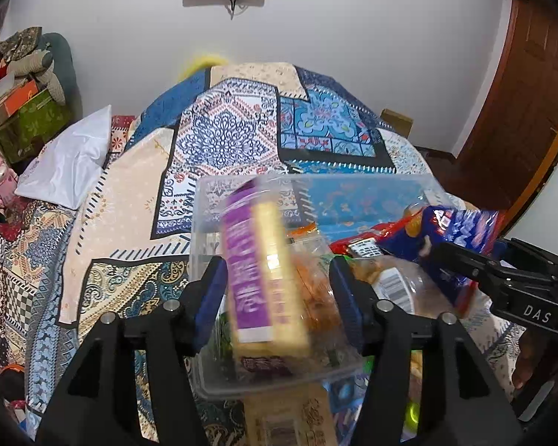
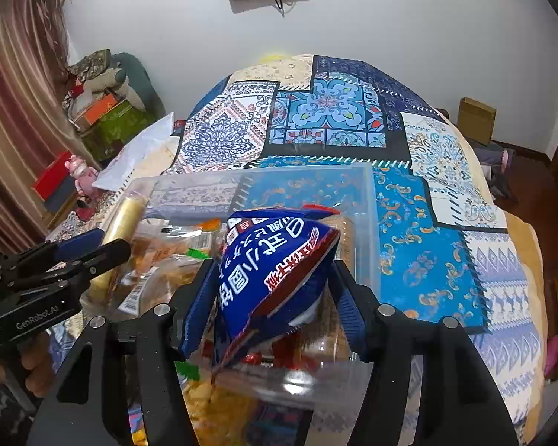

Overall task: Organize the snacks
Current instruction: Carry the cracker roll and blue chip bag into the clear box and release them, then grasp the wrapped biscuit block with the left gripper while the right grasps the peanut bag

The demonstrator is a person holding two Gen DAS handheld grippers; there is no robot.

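Left gripper (image 1: 279,293) spread wide around blurred purple box (image 1: 258,278) over clear bin (image 1: 204,200); right gripper (image 2: 275,297) pinching blue bag (image 2: 275,271).

Both grippers, left gripper (image 1: 279,293) and right gripper (image 2: 275,293), were matte black with ribbed blue finger pads (image 1: 348,297), silver screws and white lettering.

Right tongs (image 2: 275,297): blue-padded, closed on blue snack bag (image 2: 275,271), white lettering, red seam, tilted. Clear plastic bin (image 2: 368,223): on patchwork bed cover (image 2: 427,260), beneath bag; holding wrapped snacks, barcode-labelled pack (image 2: 137,293) at left. Left tongs (image 2: 104,245): at bin's left edge, beside yellow box (image 2: 124,219); jaw gap unclear. White pillow (image 2: 141,152): bed's left edge.
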